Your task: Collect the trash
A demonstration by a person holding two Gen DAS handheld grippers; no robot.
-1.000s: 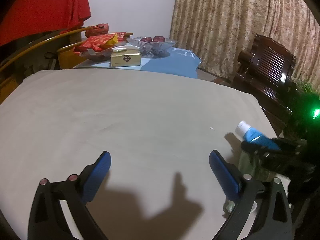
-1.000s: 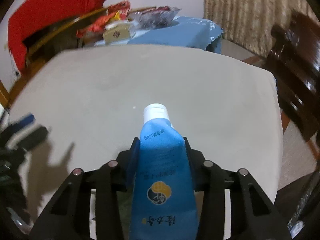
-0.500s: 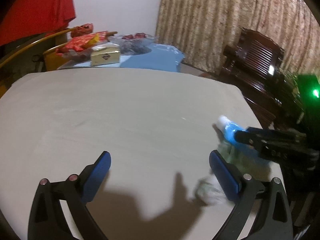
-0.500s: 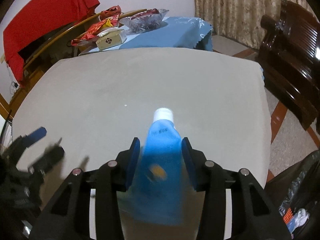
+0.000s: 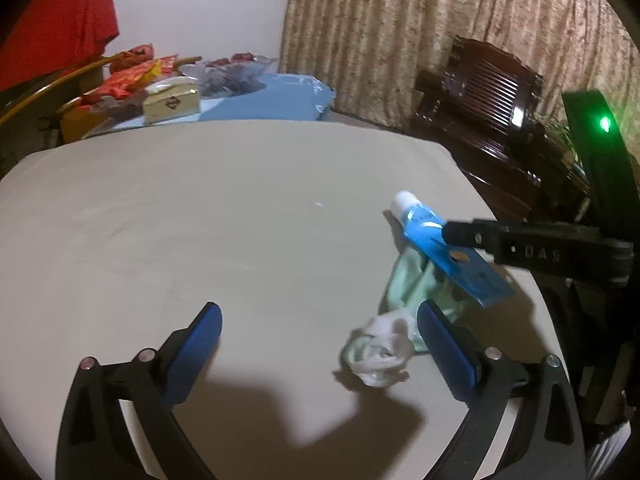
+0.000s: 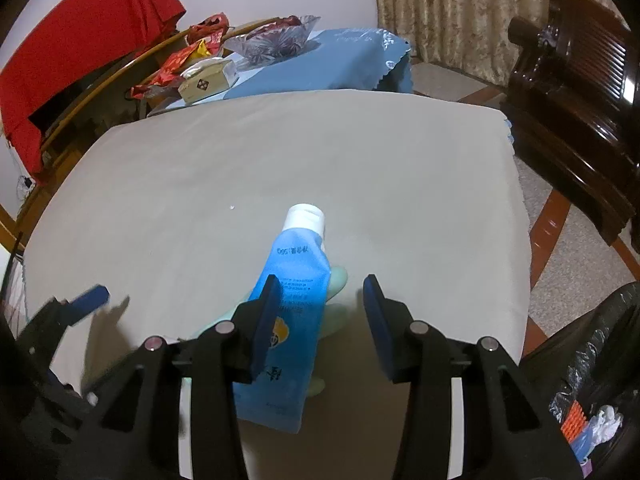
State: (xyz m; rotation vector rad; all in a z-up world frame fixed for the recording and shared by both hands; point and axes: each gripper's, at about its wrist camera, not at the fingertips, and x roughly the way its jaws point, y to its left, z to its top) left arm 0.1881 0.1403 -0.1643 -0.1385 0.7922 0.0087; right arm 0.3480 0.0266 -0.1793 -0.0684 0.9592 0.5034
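Item: blue tube (image 6: 296, 280), white cap, at the near right part of the cloth-covered table (image 5: 200, 220).

I log the right gripper (image 6: 322, 300) with its tongs parted. The tube lies between them against the left-hand pad, with a clear gap to the other pad, so nothing is clamped. The tube rests tilted on a pale green cloth (image 5: 408, 280), cap pointing away from me. I log the left gripper (image 5: 324, 336) spread wide and holding nothing. A crumpled white tissue (image 5: 380, 356) lies on the table just inside its right-hand pad, and I cannot tell whether it touches. A black bag (image 6: 600, 340) stands off the table's right edge, with scraps inside.
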